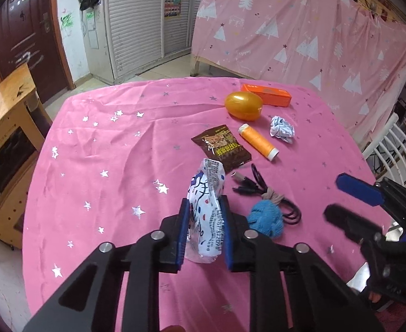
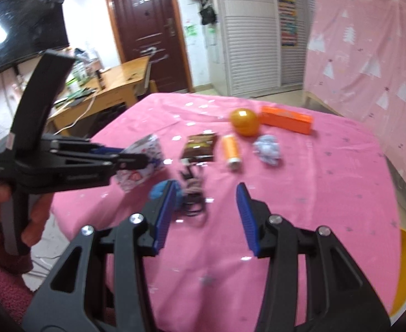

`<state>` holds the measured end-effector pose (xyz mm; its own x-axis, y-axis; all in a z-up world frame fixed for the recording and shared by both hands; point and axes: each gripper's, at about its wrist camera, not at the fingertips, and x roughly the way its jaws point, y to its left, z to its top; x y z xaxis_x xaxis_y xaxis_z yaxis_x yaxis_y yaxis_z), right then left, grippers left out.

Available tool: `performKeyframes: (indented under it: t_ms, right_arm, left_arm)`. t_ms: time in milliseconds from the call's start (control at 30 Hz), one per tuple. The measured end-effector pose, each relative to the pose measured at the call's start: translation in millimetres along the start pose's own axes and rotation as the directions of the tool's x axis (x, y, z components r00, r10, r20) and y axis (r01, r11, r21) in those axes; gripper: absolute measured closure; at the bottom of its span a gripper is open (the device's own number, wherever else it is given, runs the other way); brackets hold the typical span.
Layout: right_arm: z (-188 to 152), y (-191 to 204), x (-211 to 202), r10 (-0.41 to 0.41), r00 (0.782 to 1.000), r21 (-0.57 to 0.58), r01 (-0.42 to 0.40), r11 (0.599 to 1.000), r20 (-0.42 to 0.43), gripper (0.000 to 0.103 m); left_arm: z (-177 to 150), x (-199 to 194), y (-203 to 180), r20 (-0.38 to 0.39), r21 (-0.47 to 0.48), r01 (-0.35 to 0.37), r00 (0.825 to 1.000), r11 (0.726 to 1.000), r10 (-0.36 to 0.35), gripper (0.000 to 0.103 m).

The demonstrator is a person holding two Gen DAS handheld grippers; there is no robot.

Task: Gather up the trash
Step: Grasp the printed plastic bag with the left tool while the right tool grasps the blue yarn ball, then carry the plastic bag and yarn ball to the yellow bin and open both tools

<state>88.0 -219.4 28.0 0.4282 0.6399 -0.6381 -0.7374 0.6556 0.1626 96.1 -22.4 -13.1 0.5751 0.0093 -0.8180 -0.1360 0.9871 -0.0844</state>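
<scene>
A white printed wrapper [image 1: 207, 207] stands upright between the blue pads of my left gripper [image 1: 205, 202], which is shut on it just above the pink tablecloth [image 1: 106, 149]. In the right wrist view the same wrapper [image 2: 144, 152] hangs in the left gripper [image 2: 147, 160] at the left. My right gripper [image 2: 206, 186] is open and empty over the table's near side; it also shows at the right as the right gripper [image 1: 334, 195]. A brown snack packet [image 1: 220, 149] and a crumpled paper ball [image 1: 281, 130] lie further back.
On the cloth lie an orange thread spool [image 1: 258, 141], a golden egg [image 1: 243, 105], an orange box [image 1: 266, 94], a black cable [image 1: 258, 188] and a blue knitted ball [image 1: 266, 218]. A wooden desk [image 1: 9, 105] stands left; a yellow rim [image 2: 405, 271] shows right.
</scene>
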Motion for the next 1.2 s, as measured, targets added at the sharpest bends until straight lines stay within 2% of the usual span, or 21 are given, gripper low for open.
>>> performKeyframes:
  t_ms: [200, 467, 700, 733, 800, 967, 1200]
  right_arm:
    - [0.7, 21.6, 17.8, 0.022, 0.999, -0.050, -0.024, 0.998, -0.040, 0.060]
    - [1.1, 37.0, 35.0, 0.017, 0.997, -0.086, -0.023, 0.996, -0.073, 0.060]
    - [2.4, 44.2, 47.7, -0.034, 0.994, -0.122, 0.021, 0.992, -0.102, 0.060]
    - [2.0, 45.2, 49.0, -0.044, 0.994, -0.126, 0.031, 0.992, -0.103, 0.061]
    - [1.5, 44.8, 51.2, -0.068, 0.992, -0.132, 0.053, 0.990, -0.109, 0.074]
    - [3.0, 43.5, 49.6, -0.106, 0.991, -0.131, 0.095, 0.987, -0.086, 0.080]
    - [12.5, 40.4, 33.4, -0.129, 0.991, -0.134, 0.124, 0.983, -0.030, 0.080]
  left_arm:
    - [-3.4, -1.1, 3.2, 0.022, 0.034, -0.010, 1.000, 0.999, 0.009, 0.095]
    - [-4.9, 0.7, 11.6, 0.039, 0.031, 0.015, 0.999, 0.999, -0.016, 0.096]
    - [-5.6, 0.5, 17.1, 0.044, 0.025, 0.032, 0.999, 0.999, -0.033, 0.096]
    - [-5.8, 0.2, 17.5, 0.044, 0.024, 0.035, 0.998, 0.999, -0.036, 0.096]
    - [-5.4, 0.2, 17.9, 0.045, 0.024, 0.039, 0.998, 0.999, -0.040, 0.096]
    - [-4.2, -0.1, 17.0, 0.042, 0.025, 0.037, 0.998, 0.999, -0.038, 0.096]
    - [0.8, -5.9, 15.8, 0.052, 0.023, 0.014, 0.999, 1.000, -0.015, 0.096]
